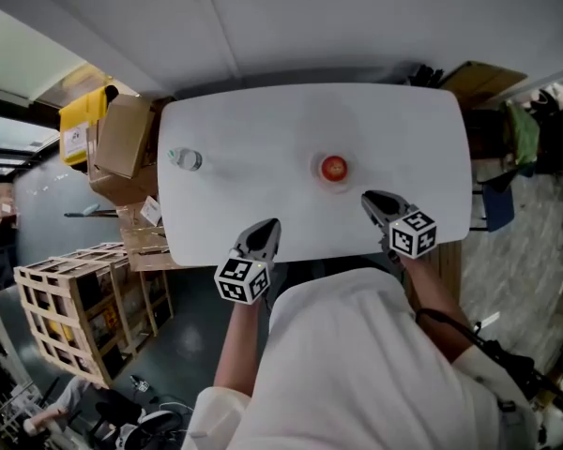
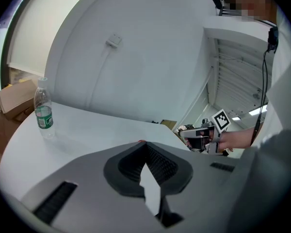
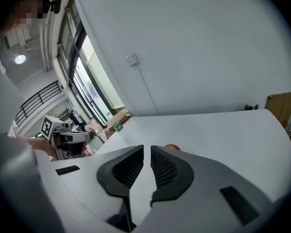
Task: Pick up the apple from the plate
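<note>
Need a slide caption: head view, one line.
Both shut, left gripper and right gripper at the table's near edge; apple on plate ahead, bottle at left.

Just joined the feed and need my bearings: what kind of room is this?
Probably a workshop or storeroom: a white table by a plain wall, with cardboard boxes and a slatted wooden crate beside it.
</note>
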Tool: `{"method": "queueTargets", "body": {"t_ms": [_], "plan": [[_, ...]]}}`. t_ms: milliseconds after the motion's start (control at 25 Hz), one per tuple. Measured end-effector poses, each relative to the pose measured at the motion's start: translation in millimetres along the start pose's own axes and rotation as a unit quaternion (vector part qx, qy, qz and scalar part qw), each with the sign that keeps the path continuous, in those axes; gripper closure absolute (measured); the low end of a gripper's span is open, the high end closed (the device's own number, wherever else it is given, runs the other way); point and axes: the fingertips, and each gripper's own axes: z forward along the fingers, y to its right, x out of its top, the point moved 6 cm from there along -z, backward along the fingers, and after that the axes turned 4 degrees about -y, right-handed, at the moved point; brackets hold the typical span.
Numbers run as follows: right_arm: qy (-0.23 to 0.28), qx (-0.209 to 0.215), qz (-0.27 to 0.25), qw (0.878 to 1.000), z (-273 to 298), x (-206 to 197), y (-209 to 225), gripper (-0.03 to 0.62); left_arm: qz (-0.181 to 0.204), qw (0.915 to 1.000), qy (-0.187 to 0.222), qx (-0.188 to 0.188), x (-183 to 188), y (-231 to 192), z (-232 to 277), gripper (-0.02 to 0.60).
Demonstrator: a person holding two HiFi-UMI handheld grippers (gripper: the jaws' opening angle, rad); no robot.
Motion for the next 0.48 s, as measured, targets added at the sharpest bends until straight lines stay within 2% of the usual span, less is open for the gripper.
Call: {"method": "queueTargets", "body": {"t_ms": [80, 200, 480], "plan": [[-0.010, 0.007, -0.001, 1.000, 7, 2, 5, 0.540, -0.006, 1.0000, -0.001, 0.003, 1, 1, 6, 0.580], [-0.023, 0.015, 0.000, 1.000, 19, 5, 12, 0.477, -0.006, 0.9999, -0.007, 0.004, 2, 2, 16, 0.580], [-0.054, 0.020, -0.006, 0.998, 53, 5, 32, 0.414, -0.024, 0.9993, -0.021, 0.017, -3, 10, 26, 0.580]]}}
